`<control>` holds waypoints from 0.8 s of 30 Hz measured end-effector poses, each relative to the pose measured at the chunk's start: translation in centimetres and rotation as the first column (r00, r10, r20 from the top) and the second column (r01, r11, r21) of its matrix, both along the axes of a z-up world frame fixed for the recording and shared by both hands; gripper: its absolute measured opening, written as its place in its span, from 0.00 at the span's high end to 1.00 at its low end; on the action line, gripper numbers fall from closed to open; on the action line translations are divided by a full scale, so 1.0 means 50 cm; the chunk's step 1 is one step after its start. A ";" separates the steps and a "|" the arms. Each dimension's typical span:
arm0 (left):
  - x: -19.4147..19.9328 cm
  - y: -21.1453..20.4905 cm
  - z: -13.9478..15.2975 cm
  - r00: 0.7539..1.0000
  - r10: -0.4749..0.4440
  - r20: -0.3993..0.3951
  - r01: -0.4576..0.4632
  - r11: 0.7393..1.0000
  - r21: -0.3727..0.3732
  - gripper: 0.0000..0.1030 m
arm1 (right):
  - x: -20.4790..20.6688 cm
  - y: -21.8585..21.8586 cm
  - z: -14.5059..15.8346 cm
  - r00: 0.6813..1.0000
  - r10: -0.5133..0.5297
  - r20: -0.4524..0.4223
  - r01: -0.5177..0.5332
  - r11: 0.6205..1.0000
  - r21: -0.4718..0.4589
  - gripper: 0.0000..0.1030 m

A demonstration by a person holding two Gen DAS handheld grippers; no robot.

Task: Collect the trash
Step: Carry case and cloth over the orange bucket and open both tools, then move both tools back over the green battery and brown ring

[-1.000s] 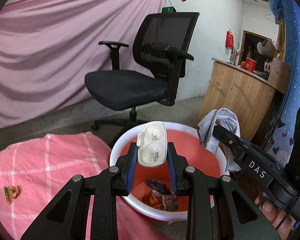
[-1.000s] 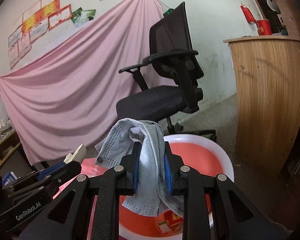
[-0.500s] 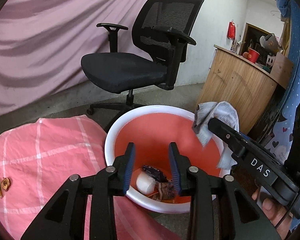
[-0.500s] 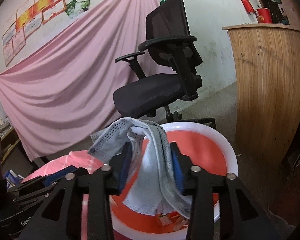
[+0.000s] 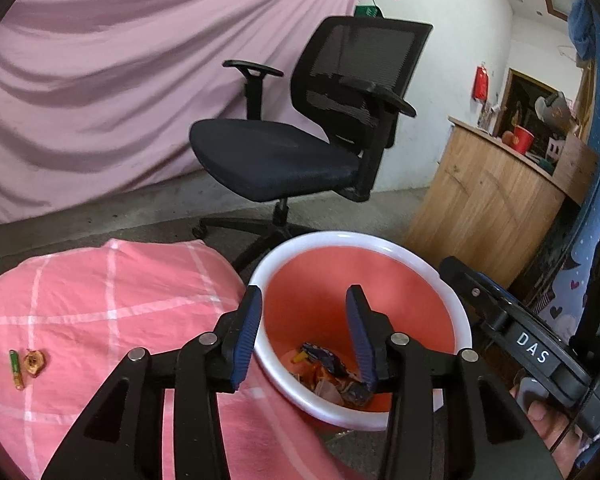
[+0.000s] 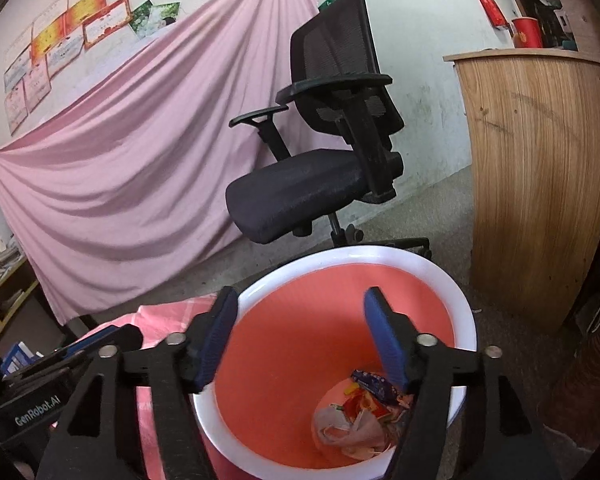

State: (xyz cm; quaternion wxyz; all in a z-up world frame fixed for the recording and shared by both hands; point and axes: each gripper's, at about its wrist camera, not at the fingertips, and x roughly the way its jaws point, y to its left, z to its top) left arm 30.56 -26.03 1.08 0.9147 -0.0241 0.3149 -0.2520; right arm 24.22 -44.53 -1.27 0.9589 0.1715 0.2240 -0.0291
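Observation:
A red bin with a white rim (image 5: 380, 240) stands on the floor beside the pink checked table; it also shows in the right wrist view (image 6: 440, 276). Wrappers and other trash (image 5: 332, 372) lie at its bottom, seen too in the right wrist view (image 6: 360, 412). My left gripper (image 5: 304, 320) is open and empty above the bin's near rim. My right gripper (image 6: 300, 320) is open and empty over the bin; its body shows in the left wrist view (image 5: 528, 344). A small green stick (image 5: 16, 370) and a brown fruit core (image 5: 34, 363) lie on the tablecloth at the left.
A black office chair (image 5: 300, 152) stands just behind the bin. A wooden counter (image 5: 488, 208) with a red cup (image 5: 522, 139) is at the right. A pink sheet (image 5: 120, 80) hangs behind. The pink checked tablecloth (image 5: 120, 312) is left of the bin.
The left gripper opened and let a white case fall into the bin. The right gripper then opened and dropped the grey face mask into the bin. Both grippers are now empty.

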 end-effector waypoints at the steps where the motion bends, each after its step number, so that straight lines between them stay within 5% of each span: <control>1: -0.001 0.009 0.004 1.000 0.013 0.006 -0.013 1.000 -0.004 0.59 | -0.001 0.002 0.002 1.000 0.002 0.005 -0.002 1.000 -0.002 0.34; 6: -0.008 0.046 0.023 0.998 0.059 0.035 -0.059 0.998 -0.016 0.54 | -0.005 0.018 0.017 0.999 0.011 0.041 -0.010 1.000 -0.015 0.29; 13: -0.020 0.123 0.048 0.979 0.183 0.091 -0.179 0.983 -0.049 0.33 | -0.011 0.048 0.043 0.993 0.012 0.114 -0.008 0.999 -0.034 0.10; 14: -0.023 0.137 0.052 0.973 0.209 0.103 -0.204 0.978 -0.052 0.28 | -0.014 0.054 0.048 0.991 0.011 0.132 -0.006 0.999 -0.036 0.07; 15: -0.024 0.146 0.055 0.967 0.230 0.112 -0.225 0.973 -0.053 0.09 | -0.017 0.060 0.052 0.989 0.009 0.148 -0.004 0.999 -0.037 0.01; 16: -0.030 0.164 0.059 0.953 0.272 0.134 -0.267 0.962 -0.056 0.01 | -0.020 0.068 0.058 0.985 0.009 0.172 -0.002 0.999 -0.042 0.00; 24: -0.086 0.271 0.080 0.865 0.412 0.288 -0.406 0.910 -0.084 0.01 | -0.036 0.153 0.092 0.947 0.086 0.311 -0.054 0.993 -0.109 0.00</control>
